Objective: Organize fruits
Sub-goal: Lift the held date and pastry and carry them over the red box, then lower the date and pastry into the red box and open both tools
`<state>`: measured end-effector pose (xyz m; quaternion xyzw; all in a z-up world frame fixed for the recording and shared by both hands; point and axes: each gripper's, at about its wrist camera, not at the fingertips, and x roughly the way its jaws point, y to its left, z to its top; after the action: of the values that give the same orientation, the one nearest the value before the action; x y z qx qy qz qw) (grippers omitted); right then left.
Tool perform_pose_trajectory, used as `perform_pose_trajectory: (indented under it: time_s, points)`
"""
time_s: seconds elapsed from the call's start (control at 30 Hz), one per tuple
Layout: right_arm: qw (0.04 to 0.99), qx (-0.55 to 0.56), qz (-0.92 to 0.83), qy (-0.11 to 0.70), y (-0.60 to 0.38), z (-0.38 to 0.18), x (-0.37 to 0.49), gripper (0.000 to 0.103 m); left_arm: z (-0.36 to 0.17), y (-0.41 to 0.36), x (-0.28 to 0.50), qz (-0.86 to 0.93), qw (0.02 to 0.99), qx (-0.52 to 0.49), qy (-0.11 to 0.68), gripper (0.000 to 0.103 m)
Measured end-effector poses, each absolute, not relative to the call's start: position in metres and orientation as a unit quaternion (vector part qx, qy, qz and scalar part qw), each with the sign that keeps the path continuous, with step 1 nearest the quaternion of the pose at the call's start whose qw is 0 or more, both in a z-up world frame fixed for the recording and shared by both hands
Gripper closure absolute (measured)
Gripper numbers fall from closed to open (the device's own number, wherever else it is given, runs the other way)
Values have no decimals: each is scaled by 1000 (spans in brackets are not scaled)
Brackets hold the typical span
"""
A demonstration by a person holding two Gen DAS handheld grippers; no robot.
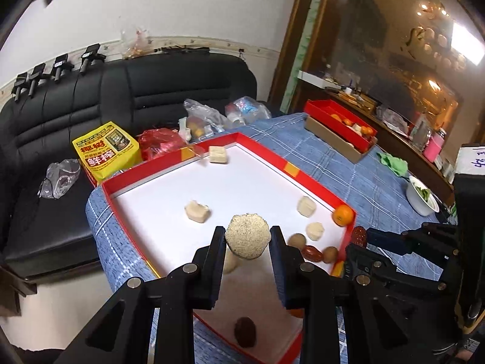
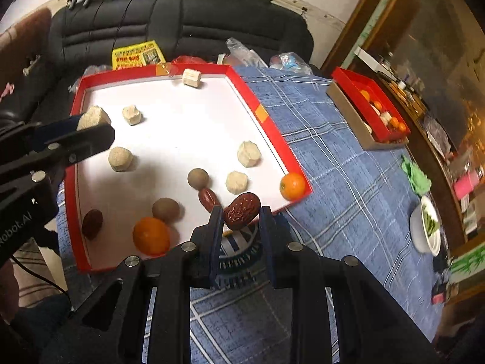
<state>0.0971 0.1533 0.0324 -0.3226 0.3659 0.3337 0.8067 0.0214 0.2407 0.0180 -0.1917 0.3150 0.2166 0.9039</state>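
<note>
Above a red-rimmed tray [image 2: 298, 170] with a white floor, set on a blue checked tablecloth [image 2: 339, 188], two hand-held claws each carry a piece of food. The left claw [image 1: 247, 238] is clamped on a pale, speckled hexagonal cake [image 1: 247, 235], held clear of the tray floor over its near half; in the right wrist view the same cake shows at the tray's left edge. The right claw [image 2: 241, 217] is closed on a wrinkled dark red date [image 2: 241, 210], raised over the tray's near right rim. Loose in the tray lie a tangerine [image 2: 292, 185] in the near right corner, a second tangerine [image 2: 151, 236] by the near edge, two brown round fruits [image 2: 198, 178] [image 2: 165, 209], a second date [image 2: 209, 199] touching the farther brown fruit, a dark date [image 2: 92, 224] at the near left rim, and several pale cakes, one [image 2: 191, 78] against the far wall. Farther right on the cloth sits a smaller red box [image 2: 348, 79] holding oranges, nested in a brown box; a white bowl [image 2: 419, 236] stands near the table's right edge. A black sofa [image 2: 182, 21] lies behind, with a yellow carton [image 1: 106, 151] on its seat.
</note>
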Motion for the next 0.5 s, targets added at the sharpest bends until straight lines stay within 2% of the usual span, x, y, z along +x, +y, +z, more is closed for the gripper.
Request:
perform_pose_trajectory:
  time_s: [0.5]
  points:
    - [782,-372,326,380,205,19,118,80,5,286,39,238,892,-205,324,75]
